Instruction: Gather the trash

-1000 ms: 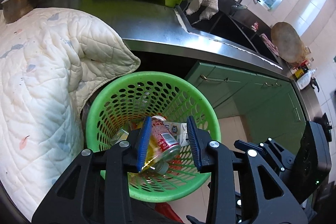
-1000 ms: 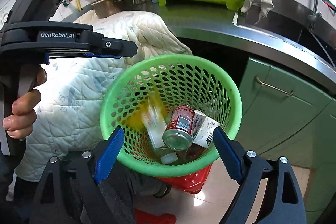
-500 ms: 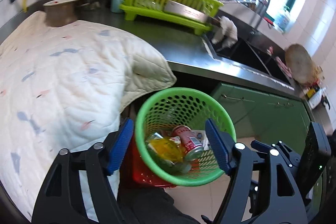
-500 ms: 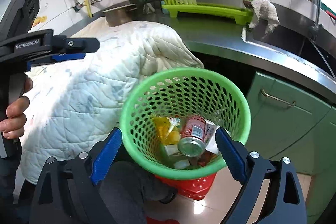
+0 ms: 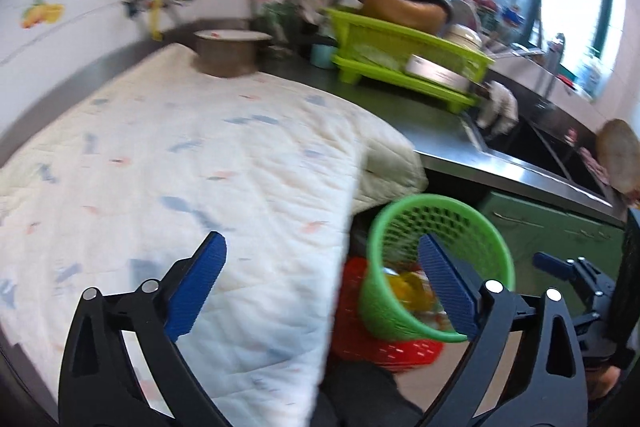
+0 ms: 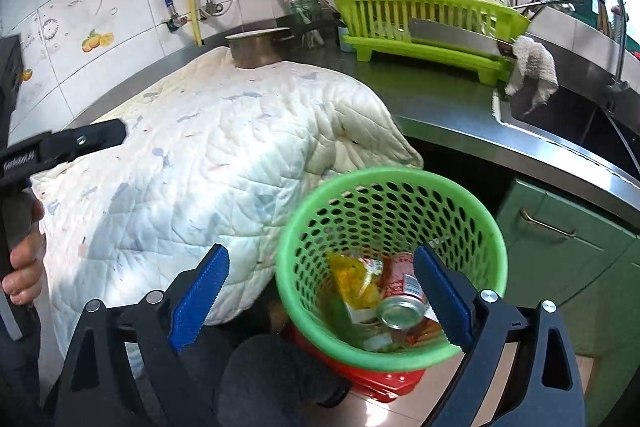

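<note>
Green mesh basket w/ the trash sits just below-right of right claw, partly btwn its blue pads; red can lies on its side, open end toward cam, yellow wrapper left of it. Right claw wide, opening, empty. Left claw over white quilt on the desk, basket at its right pad; jaws opening, nothing held. No loose trash visible; the right claw is nearer the basket.

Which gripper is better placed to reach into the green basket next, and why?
Probably the right gripper: the green basket lies close below its empty jaws. The left gripper, jaws opening and empty, points mostly over the quilt.
</note>
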### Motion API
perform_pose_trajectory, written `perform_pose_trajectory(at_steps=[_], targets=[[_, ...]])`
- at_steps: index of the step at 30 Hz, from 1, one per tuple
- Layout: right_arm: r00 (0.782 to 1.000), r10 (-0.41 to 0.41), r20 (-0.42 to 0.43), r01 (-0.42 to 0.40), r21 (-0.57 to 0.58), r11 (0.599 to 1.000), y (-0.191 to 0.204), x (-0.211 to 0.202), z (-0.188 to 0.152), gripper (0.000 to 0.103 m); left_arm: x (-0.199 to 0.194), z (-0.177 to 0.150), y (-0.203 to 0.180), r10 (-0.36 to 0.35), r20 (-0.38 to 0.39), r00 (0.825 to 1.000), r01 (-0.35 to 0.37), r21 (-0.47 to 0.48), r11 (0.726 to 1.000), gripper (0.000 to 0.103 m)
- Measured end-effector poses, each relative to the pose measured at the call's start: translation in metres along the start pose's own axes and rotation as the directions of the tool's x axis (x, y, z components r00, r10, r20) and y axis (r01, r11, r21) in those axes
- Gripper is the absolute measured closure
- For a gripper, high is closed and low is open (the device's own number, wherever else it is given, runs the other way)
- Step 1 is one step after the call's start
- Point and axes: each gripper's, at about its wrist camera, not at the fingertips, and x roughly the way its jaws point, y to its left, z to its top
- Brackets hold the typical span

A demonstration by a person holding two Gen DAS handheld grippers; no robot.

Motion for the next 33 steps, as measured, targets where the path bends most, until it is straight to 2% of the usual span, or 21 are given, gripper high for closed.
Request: perform_pose_trajectory(at_steps=[4,12,20,33], targets=[[1.0,0.02,0.005,-0.02,-0.013,1.0,0.014,0.003,0.009,0.013,-0.022,-0.005,0.023,0.105,0.054,0.993,-0.105,-0.01,0.994,0.005],[0.998,0.065,0.026,-0.065,-0.023,0.998,0.04,0.005,0.034,0.012,-0.056,-0.015,0.062,0.223,0.087,0.971,-0.22,-0.041,0.975,0.005],[0.995,0.076,0.059,-0.074,-0.033,0.997,0.067,0.001,0.04,0.012,-0.08,-0.024,0.084,0.271,0.117,0.955,-0.264,-0.075,0.962,0.005],[0.989,0.106,0.104,-0.099,-0.07,0.993,0.099,-0.014,0.04,0.011,-0.088,-0.04,0.092,0.281,0.111,0.953,-0.271,-0.097,0.958,0.005]])
